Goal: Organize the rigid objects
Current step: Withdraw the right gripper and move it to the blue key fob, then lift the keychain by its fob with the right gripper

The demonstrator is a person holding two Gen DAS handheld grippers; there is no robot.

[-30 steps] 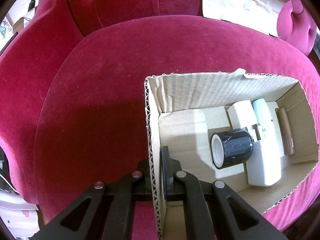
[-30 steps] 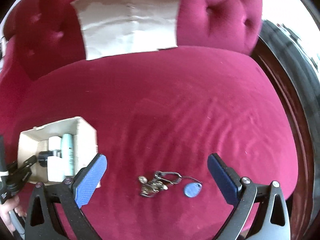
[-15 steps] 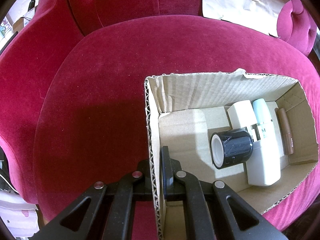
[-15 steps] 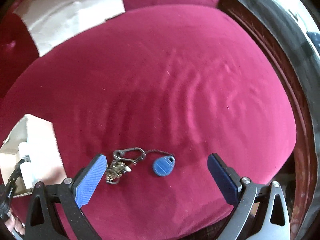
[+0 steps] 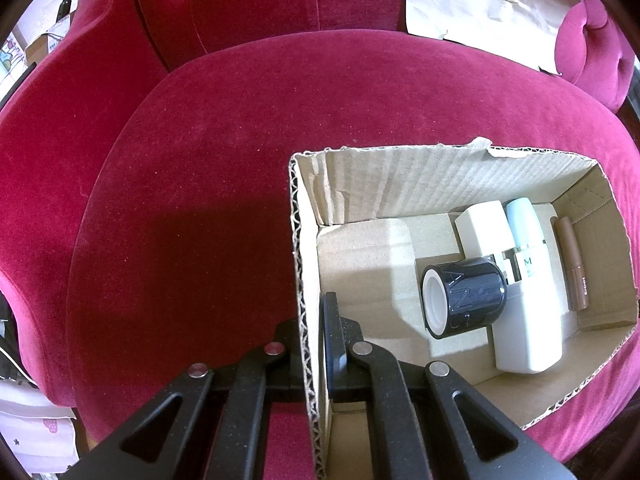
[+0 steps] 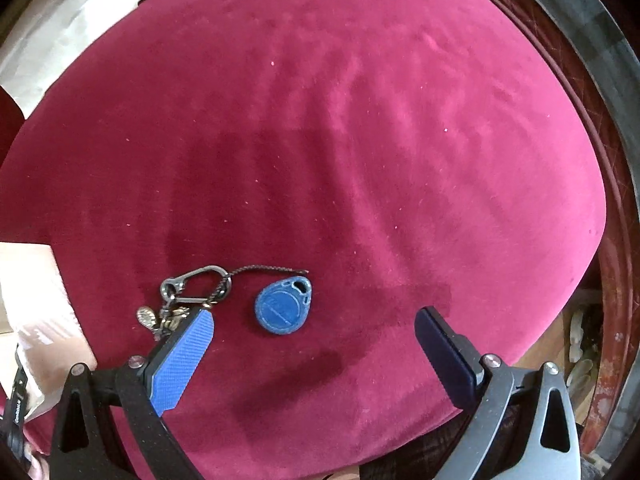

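My left gripper [image 5: 310,332] is shut on the left wall of an open cardboard box [image 5: 300,240] resting on the red velvet seat. Inside lie a black cap with a white lining [image 5: 464,300], a white bottle [image 5: 520,332], a pale blue tube [image 5: 526,240] and a brown tube [image 5: 574,264]. My right gripper [image 6: 316,320] is open, low over the seat. A blue key fob [image 6: 285,304] lies between its fingers. The attached carabiner and keys [image 6: 188,292] lie at the left blue fingertip [image 6: 188,352].
Crumpled brown paper [image 5: 488,4] leans on the tufted seat back. The box's pale corner [image 6: 36,304] shows at the left edge of the right wrist view. The seat's dark wooden rim [image 6: 612,184] curves along the right.
My right gripper has moved forward and down toward the keys and fob, which now lie between its open fingers. My left gripper and the box have not moved.
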